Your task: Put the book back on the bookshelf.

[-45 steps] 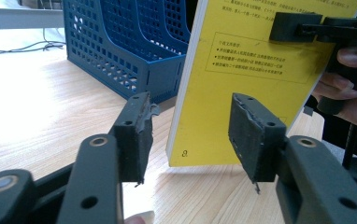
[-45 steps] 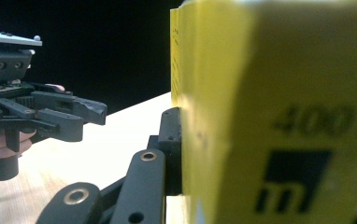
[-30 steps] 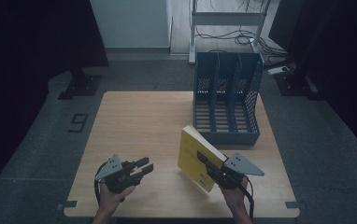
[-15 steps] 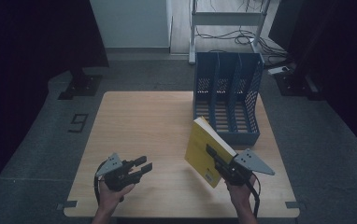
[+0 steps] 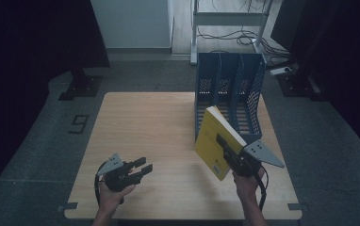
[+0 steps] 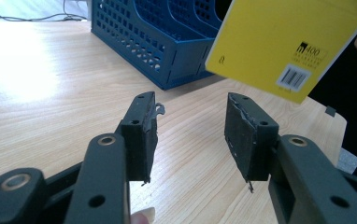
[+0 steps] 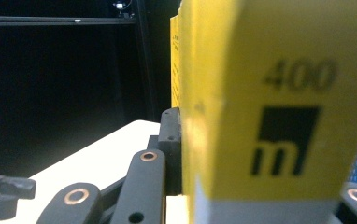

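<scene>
Yellow book (image 5: 214,141) above wooden table (image 5: 145,127), dim room

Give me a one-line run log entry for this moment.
right gripper: shut on yellow paperback book, lifted off table | left gripper: jaws just opening, nothing between | blue plastic three-slot file rack: behind book, slots look empty

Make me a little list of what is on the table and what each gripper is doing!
table: wooden table
rack: blue file rack with slots, standing at the table's far right
book: yellow book, lifted off the table and tilted, in front of the rack
right gripper: right gripper shut on the book
left gripper: left gripper open, nothing between its jaws, which have just been opening
</scene>
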